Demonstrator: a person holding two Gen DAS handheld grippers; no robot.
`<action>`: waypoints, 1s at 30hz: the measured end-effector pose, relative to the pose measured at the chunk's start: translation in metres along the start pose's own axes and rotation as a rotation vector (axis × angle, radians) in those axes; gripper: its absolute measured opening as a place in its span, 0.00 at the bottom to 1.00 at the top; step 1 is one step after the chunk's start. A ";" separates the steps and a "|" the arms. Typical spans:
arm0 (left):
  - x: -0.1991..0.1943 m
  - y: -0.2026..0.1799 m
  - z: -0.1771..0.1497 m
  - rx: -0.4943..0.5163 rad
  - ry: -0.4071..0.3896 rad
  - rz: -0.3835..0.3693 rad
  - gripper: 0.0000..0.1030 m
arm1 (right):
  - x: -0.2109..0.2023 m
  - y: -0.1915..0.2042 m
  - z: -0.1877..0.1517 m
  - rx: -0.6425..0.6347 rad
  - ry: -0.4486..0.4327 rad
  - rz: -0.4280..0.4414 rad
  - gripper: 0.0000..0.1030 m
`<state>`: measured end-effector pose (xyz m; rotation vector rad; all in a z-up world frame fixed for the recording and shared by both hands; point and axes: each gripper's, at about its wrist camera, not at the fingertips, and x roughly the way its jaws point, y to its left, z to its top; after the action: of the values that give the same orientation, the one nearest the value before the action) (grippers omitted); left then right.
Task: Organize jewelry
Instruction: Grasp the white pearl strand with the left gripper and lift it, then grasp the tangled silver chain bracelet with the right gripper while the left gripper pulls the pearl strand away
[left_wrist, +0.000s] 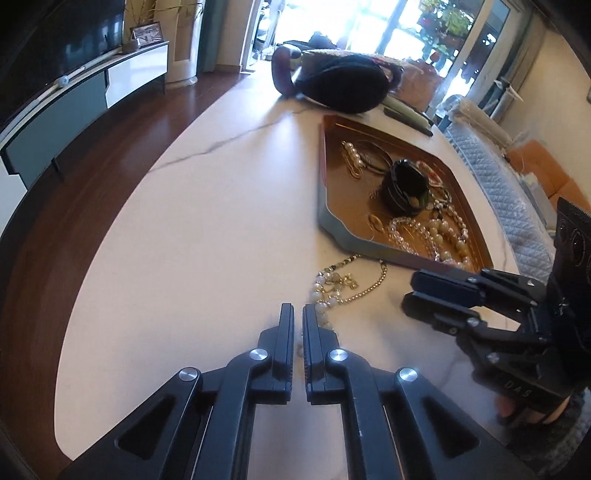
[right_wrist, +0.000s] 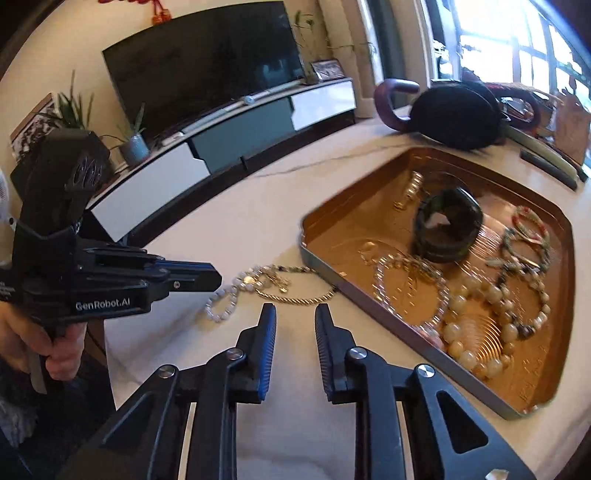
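White marble-look table (left_wrist: 192, 229) with grey veining, seen along the left gripper (left_wrist: 298, 314). Fingers nearly together, a thin slit between them, nothing clamped. Just ahead and to the right of the tips: a small heap of loose jewelry, made up of a pearl strand (left_wrist: 325, 295) and a gold chain (left_wrist: 369, 290), lying on the table outside the tray. Beyond it, a copper-lined tray (left_wrist: 327, 177) with grey outer walls, holding a black cuff bracelet (left_wrist: 404, 188), a clear crystal bracelet (left_wrist: 406, 230), cream bead strands (left_wrist: 448, 242) and further small pieces. Right gripper (left_wrist: 412, 291) at the right, low over the table near the tray's closest corner; gap between its fingers not readable from this side. Black pouch (left_wrist: 343, 85) at the far end of the table.

Same table (right_wrist: 258, 206), seen along the right gripper (right_wrist: 294, 312). Fingers apart with a moderate gap, blue ribbed pads (right_wrist: 269, 354) facing inward, nothing between them. Gold chain (right_wrist: 295, 295) directly ahead of the tips, touching the tray wall (right_wrist: 369, 306); pearl strand (right_wrist: 223, 301) to its left. Left gripper (right_wrist: 218, 275) entering from the left, closed to a slit, tip just above the pearls. Black cuff bracelet (right_wrist: 447, 229) and bead strands (right_wrist: 480, 328) inside the tray. Television (right_wrist: 203, 59) on a long cabinet behind.
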<state>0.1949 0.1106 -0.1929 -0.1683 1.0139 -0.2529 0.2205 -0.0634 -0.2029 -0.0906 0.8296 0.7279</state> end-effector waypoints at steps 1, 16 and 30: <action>0.000 0.001 -0.001 -0.002 0.002 0.000 0.04 | 0.005 0.004 0.003 -0.026 -0.003 0.004 0.20; 0.031 -0.034 -0.007 0.113 0.023 0.037 0.20 | 0.034 -0.010 0.013 -0.028 0.077 0.029 0.16; 0.019 0.011 -0.002 -0.047 0.019 0.061 0.06 | -0.002 0.009 -0.021 -0.068 0.148 -0.061 0.03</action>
<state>0.2044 0.1152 -0.2123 -0.1773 1.0431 -0.1753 0.2008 -0.0648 -0.2145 -0.2325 0.9393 0.6978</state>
